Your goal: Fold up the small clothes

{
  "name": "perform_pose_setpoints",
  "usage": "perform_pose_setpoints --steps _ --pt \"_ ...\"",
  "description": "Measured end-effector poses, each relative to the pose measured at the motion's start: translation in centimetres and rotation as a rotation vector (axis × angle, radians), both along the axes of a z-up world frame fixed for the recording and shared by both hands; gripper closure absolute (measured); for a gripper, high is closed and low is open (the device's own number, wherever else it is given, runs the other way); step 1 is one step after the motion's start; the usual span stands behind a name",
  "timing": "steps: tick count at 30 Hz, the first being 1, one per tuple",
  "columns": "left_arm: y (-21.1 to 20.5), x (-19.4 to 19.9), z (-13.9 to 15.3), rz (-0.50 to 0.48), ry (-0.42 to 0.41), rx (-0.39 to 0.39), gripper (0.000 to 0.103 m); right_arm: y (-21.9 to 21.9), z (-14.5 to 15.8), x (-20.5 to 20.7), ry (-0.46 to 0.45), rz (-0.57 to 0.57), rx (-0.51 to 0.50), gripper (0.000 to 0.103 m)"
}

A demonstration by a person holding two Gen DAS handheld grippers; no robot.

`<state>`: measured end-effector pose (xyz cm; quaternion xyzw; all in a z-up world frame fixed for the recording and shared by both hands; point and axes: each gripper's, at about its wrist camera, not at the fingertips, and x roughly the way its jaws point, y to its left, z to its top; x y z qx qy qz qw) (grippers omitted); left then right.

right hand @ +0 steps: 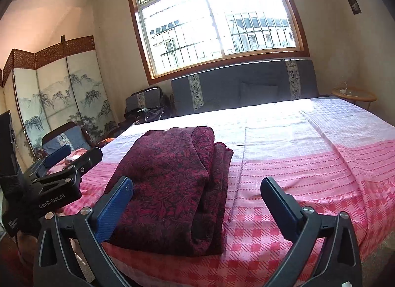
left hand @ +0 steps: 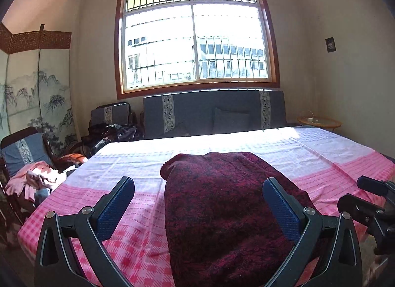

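A dark red flower-patterned garment lies folded in a thick rectangle near the front of the bed. In the right wrist view the garment shows stacked layers along its right side. My left gripper is open, its blue-padded fingers spread on either side of the fold and above it, gripping nothing. My right gripper is open too, with the garment's right part between and below its fingers, untouched. Each gripper shows in the other view: the right gripper at the right edge, the left gripper at the left.
The bed wears a pink and white checked cover. A chair at the left holds a heap of pink clothes. Behind stand a painted folding screen, a grey sofa under the window, and a round side table.
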<state>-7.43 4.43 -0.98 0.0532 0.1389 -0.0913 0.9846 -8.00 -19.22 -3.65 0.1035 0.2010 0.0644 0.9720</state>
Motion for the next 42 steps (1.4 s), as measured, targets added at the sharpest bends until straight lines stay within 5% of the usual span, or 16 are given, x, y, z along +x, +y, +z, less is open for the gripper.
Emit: perform_pose_setpoints --steps 18,42 --pt "-0.2 -3.8 4.7 -0.027 -0.026 -0.058 0.0 0.1 1.4 -3.1 -0.019 0.017 0.026 0.0" --pt "-0.4 -5.3 5.4 -0.018 -0.01 -0.062 0.0 1.3 2.8 -5.0 -0.048 0.015 -0.021 0.0"
